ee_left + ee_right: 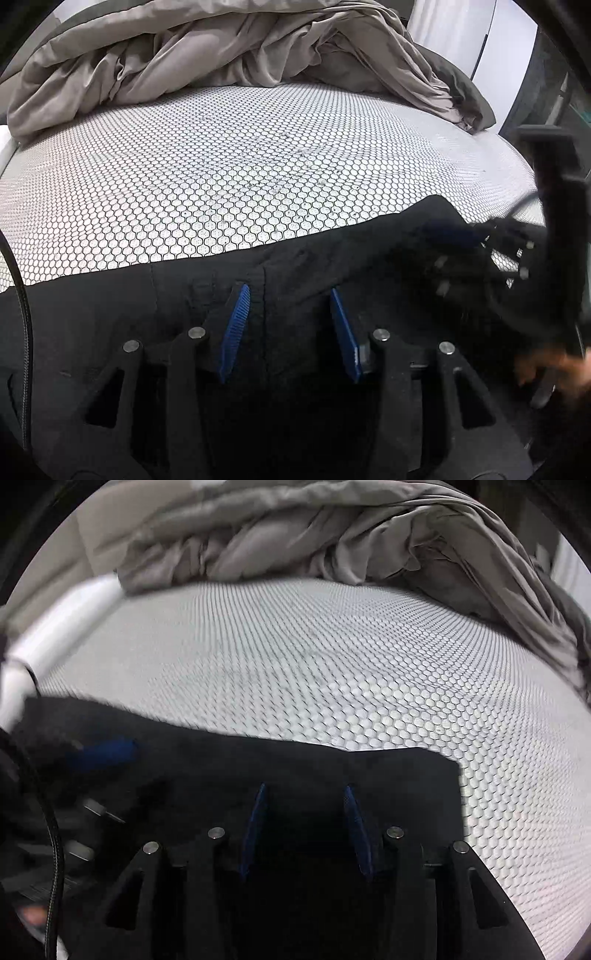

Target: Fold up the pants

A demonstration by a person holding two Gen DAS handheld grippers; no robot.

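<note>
Black fabric pants (295,266) lie on the honeycomb-patterned white mattress (221,177). Our left gripper (288,295) and right gripper (304,792), fingers apart, risk pinching only one layer.

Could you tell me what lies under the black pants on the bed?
The black pants rest on the honeycomb-patterned mattress cover, which shows beyond their edge. Whatever lies directly beneath the fabric is covered and cannot be seen.
</note>
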